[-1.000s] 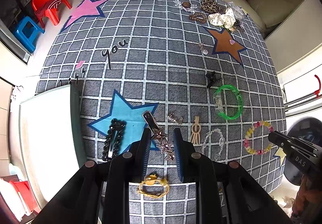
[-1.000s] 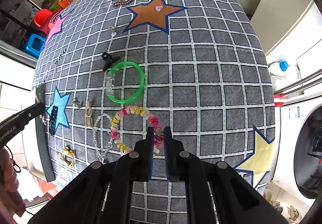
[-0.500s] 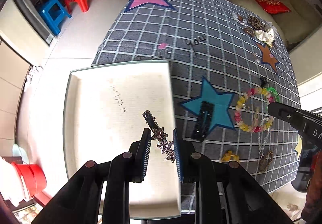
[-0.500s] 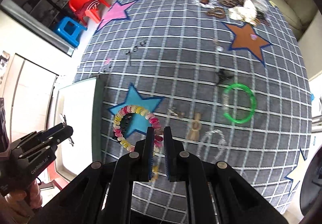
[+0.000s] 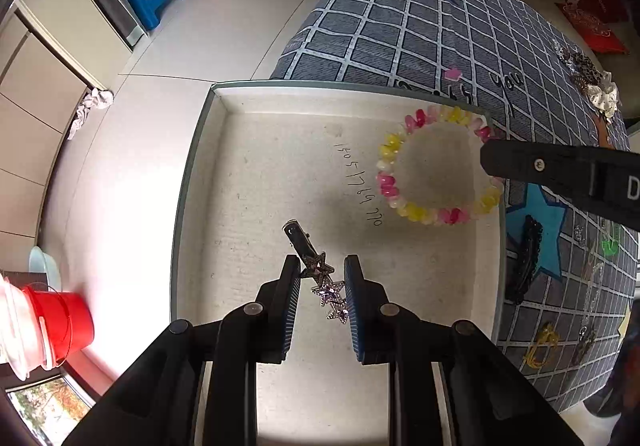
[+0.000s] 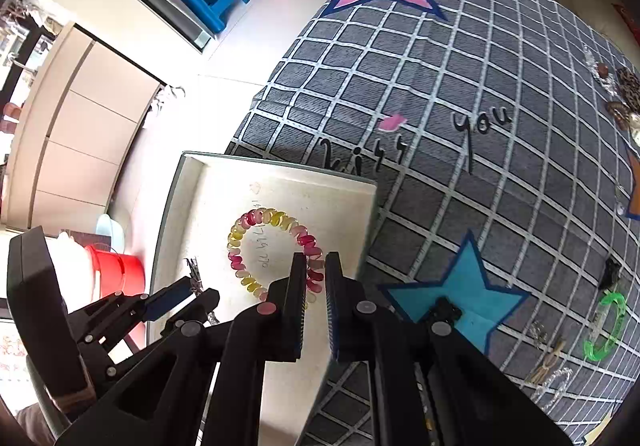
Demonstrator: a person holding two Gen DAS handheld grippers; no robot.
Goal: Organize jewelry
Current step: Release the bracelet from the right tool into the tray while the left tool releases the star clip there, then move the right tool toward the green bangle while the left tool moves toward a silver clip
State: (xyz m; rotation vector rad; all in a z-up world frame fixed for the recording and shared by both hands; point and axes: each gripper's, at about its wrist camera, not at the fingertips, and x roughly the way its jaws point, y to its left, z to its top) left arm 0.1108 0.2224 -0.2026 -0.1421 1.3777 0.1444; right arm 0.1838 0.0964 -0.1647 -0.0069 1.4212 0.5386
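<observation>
My left gripper [image 5: 322,286] is shut on a star-studded hair clip [image 5: 316,270] and holds it above the white tray [image 5: 224,101]. My right gripper [image 6: 316,278] is shut on a pink and yellow bead bracelet [image 6: 248,234], which hangs over the tray's right part; the bracelet also shows in the left wrist view [image 5: 390,149]. The right gripper [image 5: 486,161] enters that view from the right. The left gripper [image 6: 188,292] shows at the lower left of the right wrist view.
The tray [image 6: 176,181] sits at the left edge of a grey checked cloth [image 6: 460,85] with stars. A black clip [image 5: 524,258], a green bangle [image 6: 604,322], a gold piece [image 5: 540,342] and other jewelry lie on the cloth. A red bucket [image 5: 60,322] stands left.
Both grippers have carried their pieces left from over the cloth to above the tray. The bracelet now hangs over the tray's right part, and the clip is over its middle.
</observation>
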